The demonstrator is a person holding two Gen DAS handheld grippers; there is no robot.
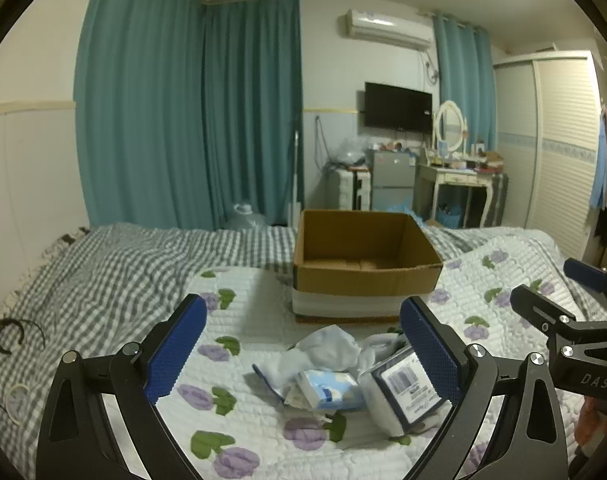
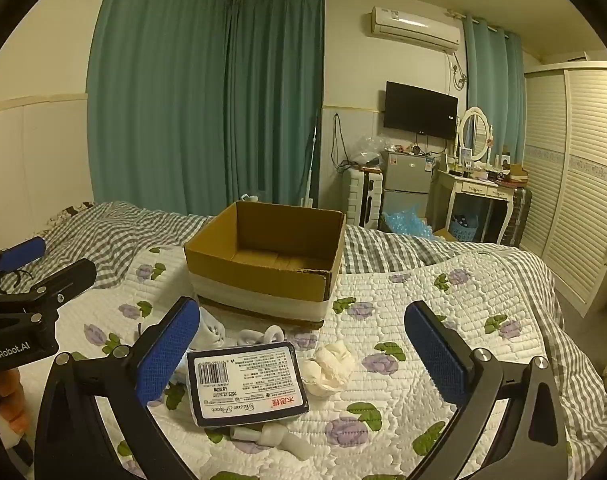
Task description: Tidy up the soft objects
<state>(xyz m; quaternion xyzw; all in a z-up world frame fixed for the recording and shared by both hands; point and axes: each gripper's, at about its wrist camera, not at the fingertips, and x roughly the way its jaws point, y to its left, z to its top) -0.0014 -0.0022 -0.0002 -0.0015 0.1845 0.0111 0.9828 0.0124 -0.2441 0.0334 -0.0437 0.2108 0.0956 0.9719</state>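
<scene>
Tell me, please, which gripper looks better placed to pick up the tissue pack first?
Probably the right gripper: its open jaws frame the tissue pack, which lies just ahead of them. For the left gripper the pack lies off-centre, against its right finger.

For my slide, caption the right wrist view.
Open right gripper hovers over a tissue pack on the quilt, empty cardboard box behind.

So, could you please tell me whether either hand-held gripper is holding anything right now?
Nothing is held: the left hand-held gripper and right hand-held gripper are both open above the tissue pack.
</scene>
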